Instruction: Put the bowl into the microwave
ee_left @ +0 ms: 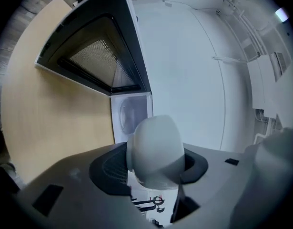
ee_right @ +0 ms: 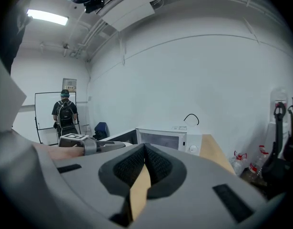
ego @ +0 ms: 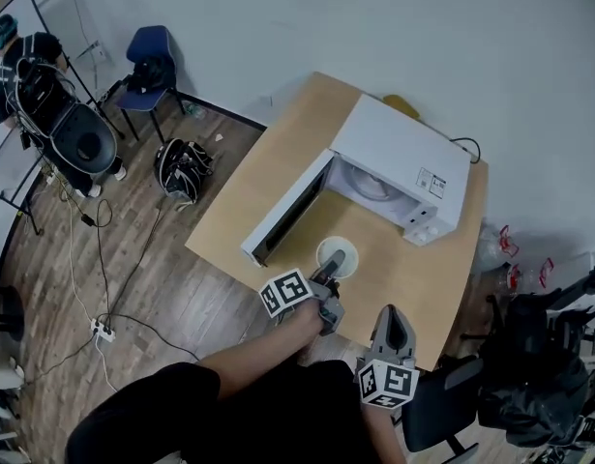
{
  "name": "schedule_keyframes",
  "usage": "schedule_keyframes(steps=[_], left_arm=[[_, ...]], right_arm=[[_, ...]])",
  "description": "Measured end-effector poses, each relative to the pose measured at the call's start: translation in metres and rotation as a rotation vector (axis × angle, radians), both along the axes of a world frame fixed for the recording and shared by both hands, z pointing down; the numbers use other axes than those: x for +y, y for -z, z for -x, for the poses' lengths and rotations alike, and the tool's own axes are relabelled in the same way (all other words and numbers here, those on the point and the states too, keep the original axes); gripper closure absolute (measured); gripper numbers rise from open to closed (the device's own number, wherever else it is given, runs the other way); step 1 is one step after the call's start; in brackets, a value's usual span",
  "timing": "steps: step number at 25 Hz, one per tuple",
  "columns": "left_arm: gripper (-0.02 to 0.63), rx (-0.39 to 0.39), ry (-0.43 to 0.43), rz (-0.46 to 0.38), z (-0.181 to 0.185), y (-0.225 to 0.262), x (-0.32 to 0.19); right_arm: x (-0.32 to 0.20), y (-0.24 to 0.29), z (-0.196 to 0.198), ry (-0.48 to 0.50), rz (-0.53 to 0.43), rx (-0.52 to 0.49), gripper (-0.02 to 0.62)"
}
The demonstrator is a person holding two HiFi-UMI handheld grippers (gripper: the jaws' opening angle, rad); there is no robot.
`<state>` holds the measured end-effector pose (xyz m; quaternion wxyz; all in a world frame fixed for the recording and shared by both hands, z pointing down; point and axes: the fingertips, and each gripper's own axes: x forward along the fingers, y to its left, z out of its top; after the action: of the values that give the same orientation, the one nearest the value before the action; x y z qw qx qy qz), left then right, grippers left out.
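The white microwave (ego: pixel 399 167) stands on the wooden table (ego: pixel 239 196) with its door (ego: pixel 282 216) swung open to the left. A white bowl (ego: pixel 336 256) sits just in front of the open cavity. My left gripper (ego: pixel 330 271) is shut on its near rim. In the left gripper view the bowl (ee_left: pixel 156 147) fills the gap between the pads, with the door (ee_left: pixel 98 56) and the cavity behind it. My right gripper (ego: pixel 394 317) hovers at the table's near edge, to the right, shut and empty. Its pads (ee_right: pixel 158 163) meet in the right gripper view, which looks toward the microwave (ee_right: pixel 163 138).
A blue chair (ego: pixel 147 66), a black backpack (ego: pixel 181 167) and a power strip (ego: pixel 102 332) with cables are on the floor to the left. A person (ego: pixel 26 56) stands at the far left. A black chair (ego: pixel 442 404) and water bottles (ego: pixel 510 259) are at the right.
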<state>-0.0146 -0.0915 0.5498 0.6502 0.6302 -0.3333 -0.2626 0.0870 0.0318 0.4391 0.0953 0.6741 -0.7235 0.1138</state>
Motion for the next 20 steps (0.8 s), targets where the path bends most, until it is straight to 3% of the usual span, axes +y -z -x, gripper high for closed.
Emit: schedule_keyframes(steps=[8, 20], left_arm=[[0.383, 0.052, 0.01, -0.018, -0.019, -0.017, -0.072], [0.383, 0.022, -0.029, 0.032, -0.075, -0.077, -0.167]], right_arm=[[-0.035, 0.0, -0.012, -0.003, -0.013, -0.034, 0.535], [-0.09, -0.01, -0.031, 0.012, 0.016, -0.037, 0.535]])
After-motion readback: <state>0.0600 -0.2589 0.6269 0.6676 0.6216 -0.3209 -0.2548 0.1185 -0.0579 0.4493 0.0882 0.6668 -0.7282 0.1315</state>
